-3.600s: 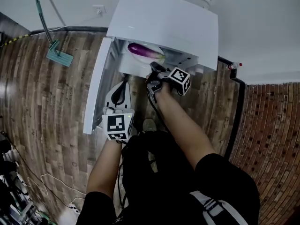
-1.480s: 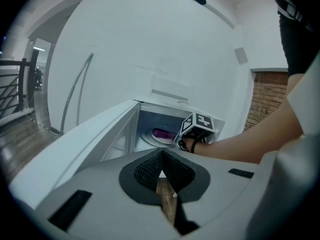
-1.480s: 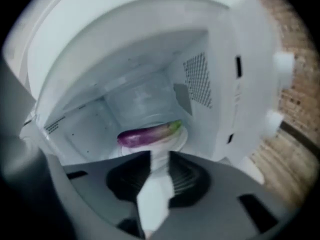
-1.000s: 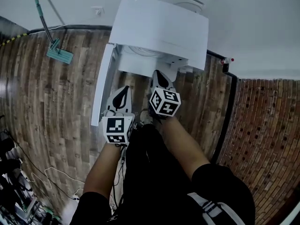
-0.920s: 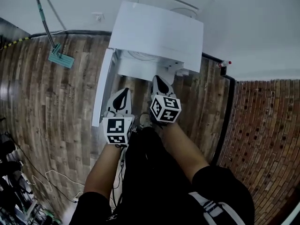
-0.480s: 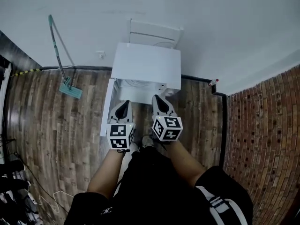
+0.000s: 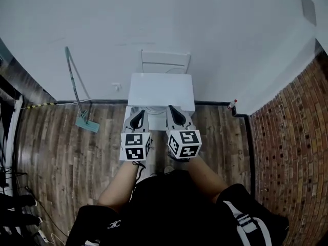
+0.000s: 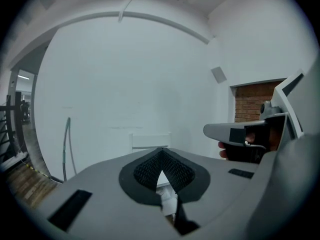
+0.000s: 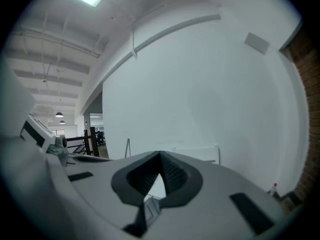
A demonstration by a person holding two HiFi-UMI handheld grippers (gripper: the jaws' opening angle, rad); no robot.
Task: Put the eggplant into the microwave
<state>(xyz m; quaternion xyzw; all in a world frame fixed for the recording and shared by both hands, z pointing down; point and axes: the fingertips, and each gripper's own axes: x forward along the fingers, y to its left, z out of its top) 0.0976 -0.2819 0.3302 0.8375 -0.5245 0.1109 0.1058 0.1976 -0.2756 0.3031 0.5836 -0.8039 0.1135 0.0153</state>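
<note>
Both jaws pinched together, empty: left gripper (image 7: pixel 137 121) & right gripper (image 7: pixel 177 116) side by side. Microwave (image 7: pixel 160 88) sits below, just ahead; eggplant not visible.

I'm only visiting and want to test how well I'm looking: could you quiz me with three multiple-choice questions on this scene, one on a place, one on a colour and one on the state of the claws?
1. Where is the mop?
A. On top of the microwave
B. Left of the microwave, by the wall
C. On the brick at the right

2. What colour is the microwave?
A. Black
B. Red
C. White

3. How are the left claw and the right claw?
A. Both shut, holding nothing
B. Both wide open
C. Each gripping a cup

Answers: 1 B, the head view shows the mop's handle rising along the wall to the left of the microwave. 2 C, its top is plain white. 3 A, in each claw's own view the tips meet with nothing between them.
</note>
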